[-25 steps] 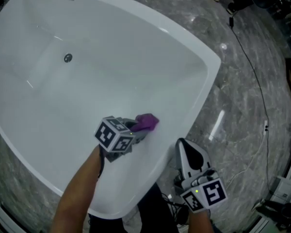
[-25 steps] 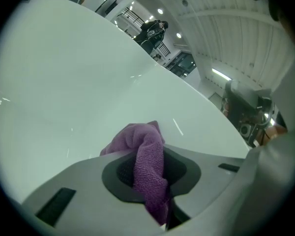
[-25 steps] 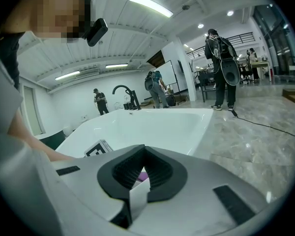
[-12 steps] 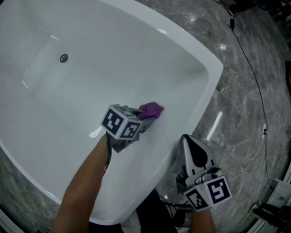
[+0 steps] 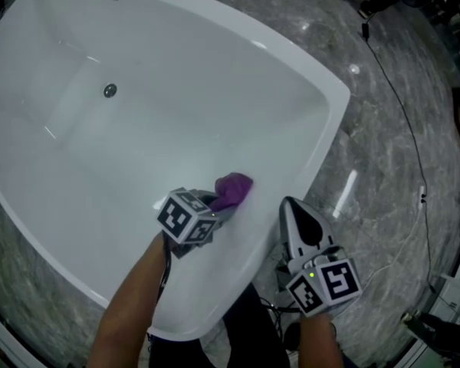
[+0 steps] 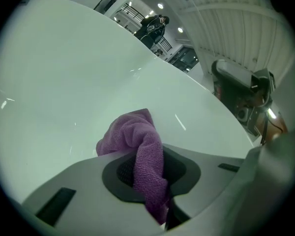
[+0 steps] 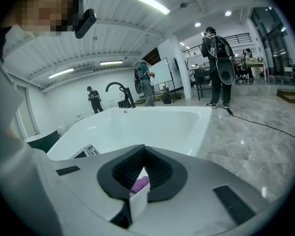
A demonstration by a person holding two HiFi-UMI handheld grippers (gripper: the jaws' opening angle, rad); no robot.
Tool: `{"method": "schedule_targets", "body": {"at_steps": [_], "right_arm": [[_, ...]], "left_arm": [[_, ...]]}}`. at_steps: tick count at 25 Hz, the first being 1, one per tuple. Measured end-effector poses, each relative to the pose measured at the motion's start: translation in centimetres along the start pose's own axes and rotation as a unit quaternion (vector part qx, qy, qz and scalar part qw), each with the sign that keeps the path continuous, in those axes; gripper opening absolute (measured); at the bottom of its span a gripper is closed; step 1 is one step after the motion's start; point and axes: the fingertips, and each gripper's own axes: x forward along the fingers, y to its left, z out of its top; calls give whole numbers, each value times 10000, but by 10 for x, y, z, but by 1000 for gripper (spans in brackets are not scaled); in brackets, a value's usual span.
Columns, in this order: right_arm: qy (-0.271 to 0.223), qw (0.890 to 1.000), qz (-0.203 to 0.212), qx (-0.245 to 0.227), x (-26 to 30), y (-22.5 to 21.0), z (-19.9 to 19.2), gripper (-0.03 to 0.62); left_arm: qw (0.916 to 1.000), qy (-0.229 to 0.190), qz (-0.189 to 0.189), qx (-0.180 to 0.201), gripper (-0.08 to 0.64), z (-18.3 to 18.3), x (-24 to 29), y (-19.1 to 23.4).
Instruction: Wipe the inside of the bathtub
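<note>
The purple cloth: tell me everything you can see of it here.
The purple cloth is a small, bunched rag with a nubby, terry-like weave. The left gripper is shut on one fold of it, and the rest bulges out past the jaws. It sits on the white inner wall of the bathtub at the near end, seemingly pressed against it.

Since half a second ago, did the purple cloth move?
Yes, slightly: the purple cloth slid back toward the bathtub's near rim, judged against the drain.
</note>
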Motion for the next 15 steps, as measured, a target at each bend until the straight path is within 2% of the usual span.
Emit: {"method": "schedule_targets", "body": {"at_steps": [6,15], "right_arm": [[-22,9999,26,127,1,-11,0,3],[82,9999,18,67,7,-35,2,3]], "left_arm": [[9999,-23,-40,-111,69,10,8,15],[9979,-392,196,-476,69,38,31,57]]}}
